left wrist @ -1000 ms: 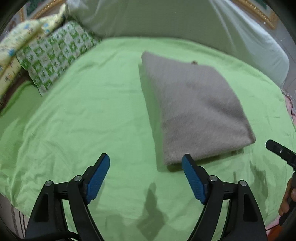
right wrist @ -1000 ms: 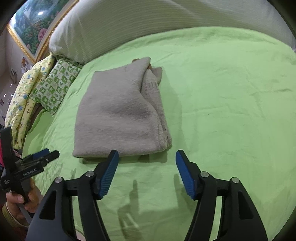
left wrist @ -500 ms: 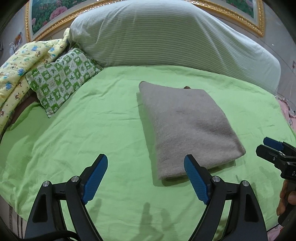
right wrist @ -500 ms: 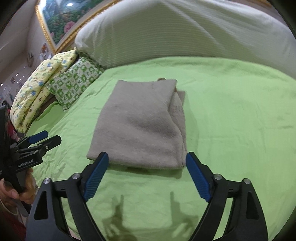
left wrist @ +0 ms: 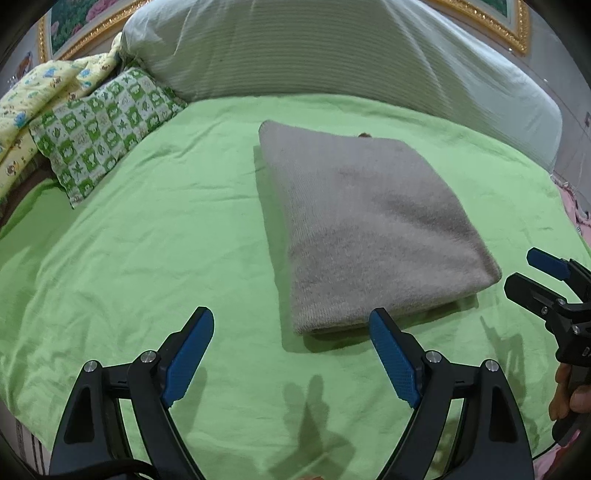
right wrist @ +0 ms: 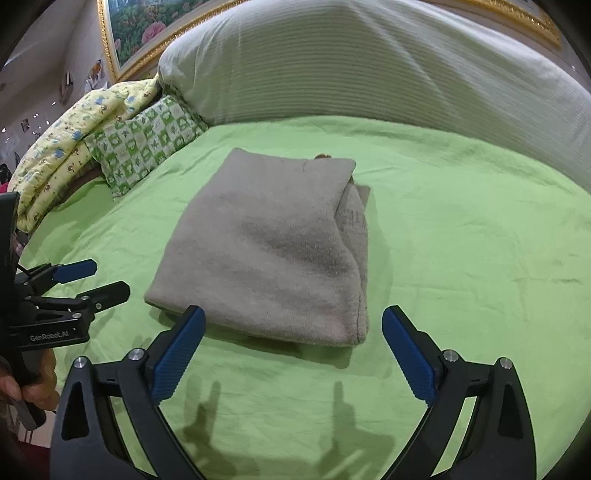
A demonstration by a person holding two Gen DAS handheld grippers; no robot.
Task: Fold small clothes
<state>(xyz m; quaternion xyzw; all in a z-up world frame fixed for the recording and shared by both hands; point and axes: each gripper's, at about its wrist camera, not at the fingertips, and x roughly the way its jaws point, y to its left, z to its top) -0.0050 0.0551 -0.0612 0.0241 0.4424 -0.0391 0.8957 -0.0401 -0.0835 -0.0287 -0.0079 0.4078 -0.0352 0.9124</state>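
A grey fleecy garment (left wrist: 362,229) lies folded into a thick rectangle on the green bed sheet (left wrist: 147,258); it also shows in the right wrist view (right wrist: 273,251), with layered edges on its right side. My left gripper (left wrist: 291,350) is open and empty, held above the sheet just short of the garment's near left corner. My right gripper (right wrist: 291,347) is open and empty, just short of the garment's near edge. Each gripper shows in the other's view, the right one (left wrist: 535,273) and the left one (right wrist: 88,280), both with jaws apart.
A large striped white pillow (left wrist: 332,51) lies across the back of the bed. A green checked pillow (left wrist: 103,125) and a yellow patterned quilt (left wrist: 40,92) lie at the back left. A gold-framed picture (right wrist: 155,22) hangs behind. Pink fabric (left wrist: 576,206) lies at the right edge.
Both grippers have pulled back and risen from the folded garment, so more of the bed and pillows shows. Both jaws have stayed open. The garment has not moved.
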